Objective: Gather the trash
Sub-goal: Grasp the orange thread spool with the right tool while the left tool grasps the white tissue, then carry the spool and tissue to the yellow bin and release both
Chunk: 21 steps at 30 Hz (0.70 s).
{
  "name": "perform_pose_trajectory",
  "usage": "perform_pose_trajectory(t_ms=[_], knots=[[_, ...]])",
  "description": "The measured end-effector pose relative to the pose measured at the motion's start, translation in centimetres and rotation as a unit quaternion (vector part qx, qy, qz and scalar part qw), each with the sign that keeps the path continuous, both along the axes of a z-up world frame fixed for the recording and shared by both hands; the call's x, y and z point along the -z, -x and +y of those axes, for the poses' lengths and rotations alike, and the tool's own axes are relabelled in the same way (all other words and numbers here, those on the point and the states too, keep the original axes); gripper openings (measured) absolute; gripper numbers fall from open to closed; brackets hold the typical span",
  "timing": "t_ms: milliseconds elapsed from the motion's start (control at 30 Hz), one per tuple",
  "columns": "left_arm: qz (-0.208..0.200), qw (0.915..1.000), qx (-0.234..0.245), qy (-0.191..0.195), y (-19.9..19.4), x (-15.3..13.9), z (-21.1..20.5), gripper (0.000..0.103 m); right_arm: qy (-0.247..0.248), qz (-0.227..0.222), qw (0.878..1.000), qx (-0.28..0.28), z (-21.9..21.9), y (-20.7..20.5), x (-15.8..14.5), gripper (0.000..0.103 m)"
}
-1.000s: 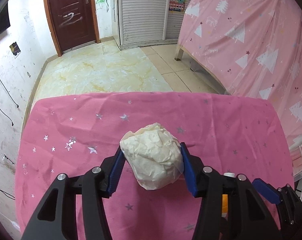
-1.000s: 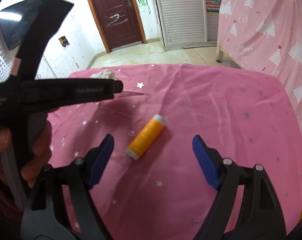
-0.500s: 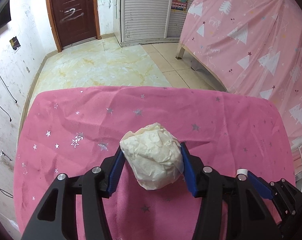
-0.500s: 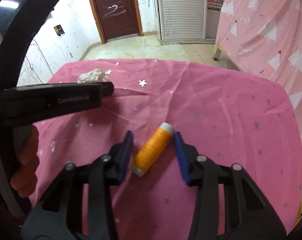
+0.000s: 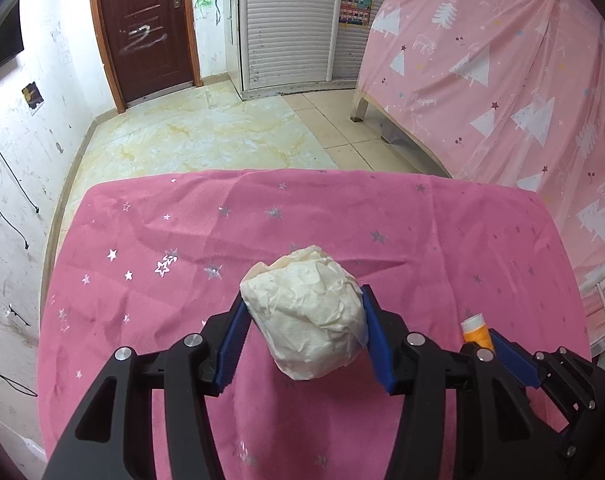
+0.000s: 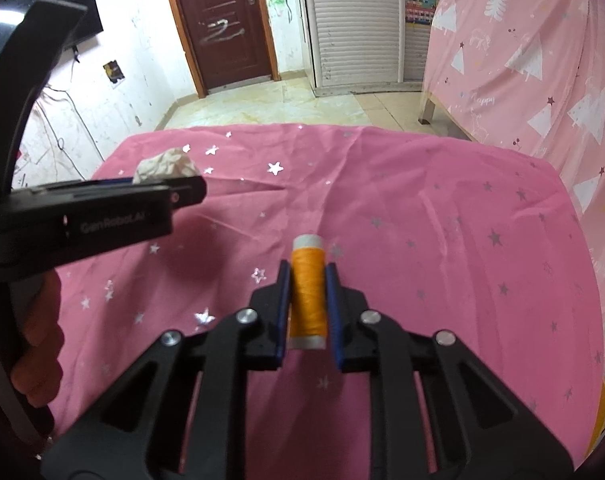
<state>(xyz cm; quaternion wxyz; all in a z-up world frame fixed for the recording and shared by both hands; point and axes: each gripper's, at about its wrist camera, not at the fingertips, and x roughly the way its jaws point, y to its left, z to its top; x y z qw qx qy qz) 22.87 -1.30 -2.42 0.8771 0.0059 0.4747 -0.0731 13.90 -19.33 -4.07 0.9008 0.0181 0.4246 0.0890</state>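
Left gripper [image 5: 302, 334]: black frame, blue-padded fingers [image 5: 232, 346] clenched on a crumpled ball of cream-white tissue paper [image 5: 308, 318], held clear above the bench [image 5: 142, 264]. Pads pressed against both flanks of the ball, wider end of the wad bulging forward past the fingertips. Bench draped in a pink cloth scattered with silver stars, creased across the middle.

Right gripper [image 6: 308, 308]: same black build, blue fingers [image 6: 282, 312] closing on a small spool of orange thread with pale ends [image 6: 309, 298]. Spool lying lengthwise between the pads, aligned with the fingers, one pale end toward the camera and the other poking out beyond the tips. Pads right up against the orange winding on both sides. Whether lifted off the cloth or resting on it: cannot tell.

From the left wrist view, the spool's pale end and a bit of orange showing at lower right, just beside the left gripper's outer arm, with the right gripper's blue pad alongside. From the right wrist view, the left gripper seen side-on at left, with the tissue ball peeking above its tip, gripped by a person's hand [image 6: 38, 344] low at the left edge.

Beyond the bench: pale marbled floor tiles [image 5: 206, 136], a dark brown door [image 5: 142, 28], a white louvred cabinet [image 5: 290, 20], a pink curtain with white trees [image 5: 502, 80] at right.
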Motion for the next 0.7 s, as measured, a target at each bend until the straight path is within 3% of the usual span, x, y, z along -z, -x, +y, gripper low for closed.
perform_pose_trajectory(t_ms=[700], knots=[[-0.042,0.9981,0.034,-0.028,7.4,-3.8,-5.0,0.048,-0.049,-0.056,0.996,0.051,-6.1,6.4,-3.0,0.016]])
